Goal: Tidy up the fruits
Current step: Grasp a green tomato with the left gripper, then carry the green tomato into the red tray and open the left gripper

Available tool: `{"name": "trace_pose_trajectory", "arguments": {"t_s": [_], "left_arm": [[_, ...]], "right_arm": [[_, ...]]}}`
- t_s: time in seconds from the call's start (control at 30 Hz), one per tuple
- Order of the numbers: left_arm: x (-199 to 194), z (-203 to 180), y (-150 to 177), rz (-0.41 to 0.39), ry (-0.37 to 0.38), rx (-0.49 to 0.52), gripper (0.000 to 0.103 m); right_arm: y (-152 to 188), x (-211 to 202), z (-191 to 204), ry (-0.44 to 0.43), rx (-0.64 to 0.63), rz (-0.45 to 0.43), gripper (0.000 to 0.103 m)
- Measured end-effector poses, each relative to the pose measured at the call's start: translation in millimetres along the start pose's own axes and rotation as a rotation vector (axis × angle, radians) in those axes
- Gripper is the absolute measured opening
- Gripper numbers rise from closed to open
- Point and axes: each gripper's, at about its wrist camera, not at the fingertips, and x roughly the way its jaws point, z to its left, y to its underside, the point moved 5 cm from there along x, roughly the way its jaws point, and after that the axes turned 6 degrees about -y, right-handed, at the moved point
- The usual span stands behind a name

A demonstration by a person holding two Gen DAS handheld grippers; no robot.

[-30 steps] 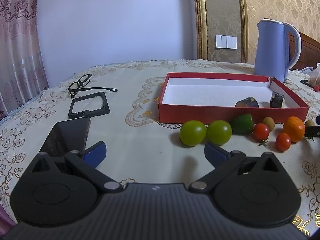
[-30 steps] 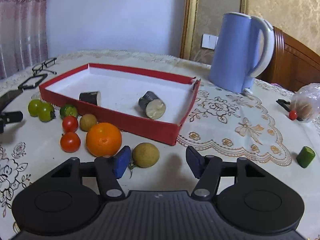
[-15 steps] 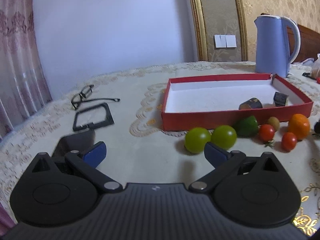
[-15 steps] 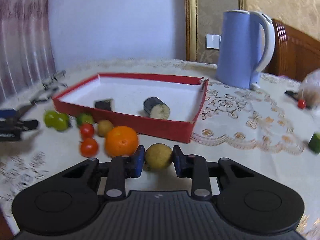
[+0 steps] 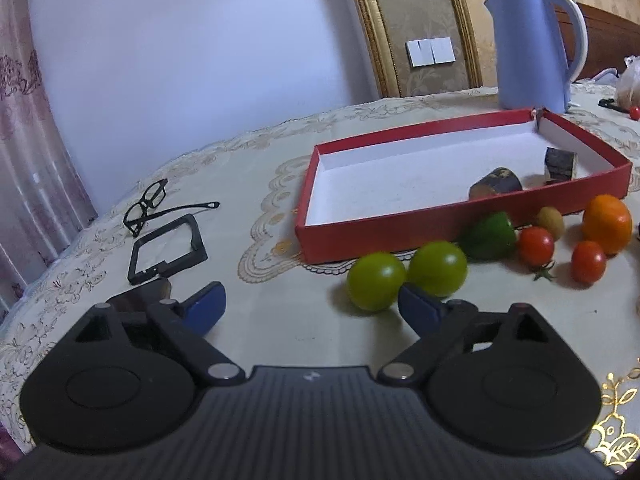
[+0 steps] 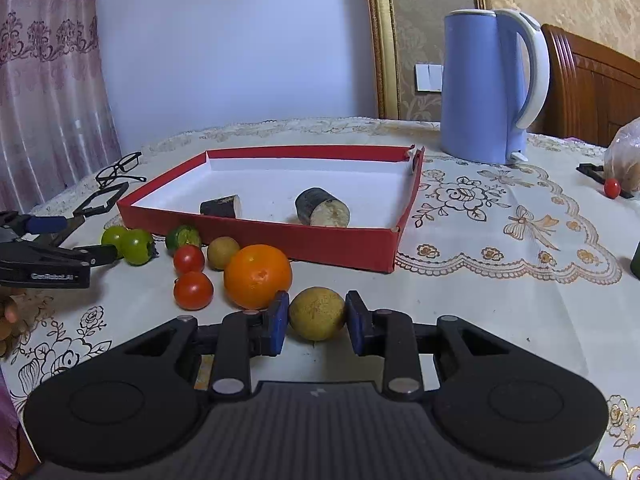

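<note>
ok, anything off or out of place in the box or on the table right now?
Yes. The red box holds only two cut eggplant pieces, vegetables rather than fruit, while every fruit sits outside on the cloth. The box's far right corner looks split open. One stray red tomato lies far right.

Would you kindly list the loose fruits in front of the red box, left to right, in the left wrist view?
Green tomato → second green tomato → green citrus → red tomato → second red tomato → orange.
</note>
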Motion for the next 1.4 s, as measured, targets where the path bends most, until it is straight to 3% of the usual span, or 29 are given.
{"name": "trace_pose_trajectory", "arguments": {"t_s": [0.33, 0.4, 0.63, 0.77, 1.1, 1.4], "left_arm": [[18, -5, -12, 0.042, 0.080, -0.023, 0.082], [23, -7, -15, 0.065, 0.117, -0.044, 0.070], [38, -9, -20, 0.108, 0.204, -0.123, 0.051], [41, -9, -20, 0.112, 0.253, -0.155, 0.031], [13, -1, -14, 0.017, 0.255, -0.160, 0.030], [-13, 8, -36, -0.061, 0.221, -0.166, 0.030]], "right_arm": [[0, 0, -1, -0.010, 0.019, -0.004, 0.030], [0, -1, -2, -0.014, 0.028, -0.004, 0.030], [0, -2, -3, -0.020, 0.038, -0.009, 0.030], [0, -1, -4, -0.019, 0.040, -0.010, 0.030], [0, -3, -5, -0.013, 0.041, -0.023, 0.030], [0, -10, -4, 0.011, 0.038, -0.057, 0.030]]}}
